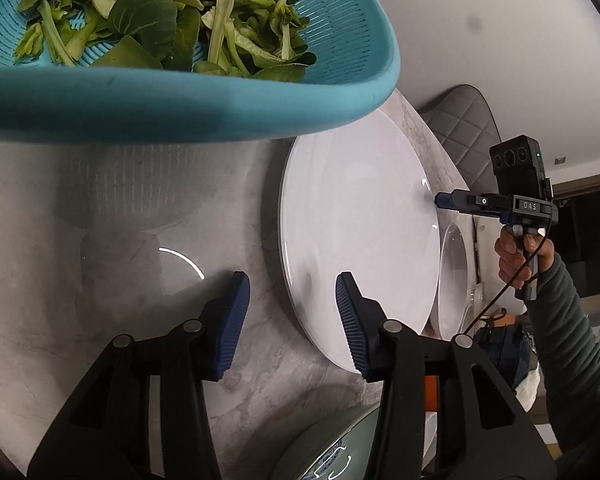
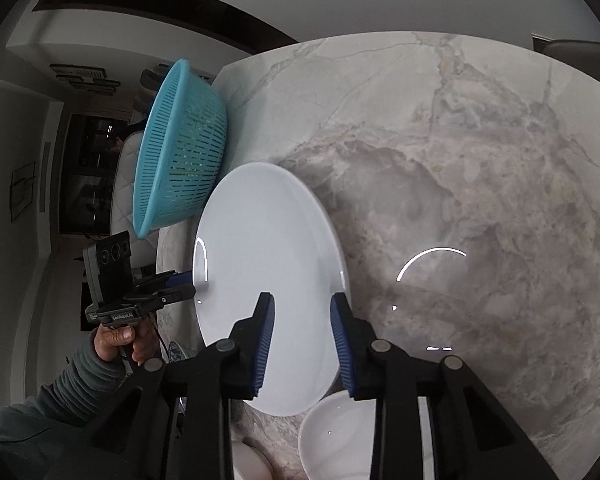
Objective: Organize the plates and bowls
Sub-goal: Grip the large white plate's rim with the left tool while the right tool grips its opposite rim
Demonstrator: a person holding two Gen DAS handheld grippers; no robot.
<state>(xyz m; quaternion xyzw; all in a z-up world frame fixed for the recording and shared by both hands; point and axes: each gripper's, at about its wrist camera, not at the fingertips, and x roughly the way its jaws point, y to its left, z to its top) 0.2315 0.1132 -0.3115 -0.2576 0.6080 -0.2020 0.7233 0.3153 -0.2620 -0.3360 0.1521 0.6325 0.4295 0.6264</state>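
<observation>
A large white plate (image 1: 360,220) (image 2: 260,232) lies flat on the marble table (image 2: 460,160). My left gripper (image 1: 293,280) (image 2: 186,286) straddles one side of its rim, one blue pad over the plate and the other on the table side, with a wide gap and no pad pressing. At the opposite rim my right gripper (image 2: 302,298) (image 1: 440,200) stands the same way, jaws narrower but apart. A small white bowl (image 2: 340,436) (image 1: 454,280) sits right beside the plate, by the right gripper.
A blue colander (image 1: 180,92) (image 2: 180,152) of leafy greens stands close to the plate. A green patterned dish (image 1: 332,452) lies at the table edge near my left gripper. A grey quilted chair (image 1: 464,128) is behind the table. A person's hands (image 1: 516,256) (image 2: 116,340) hold both grippers.
</observation>
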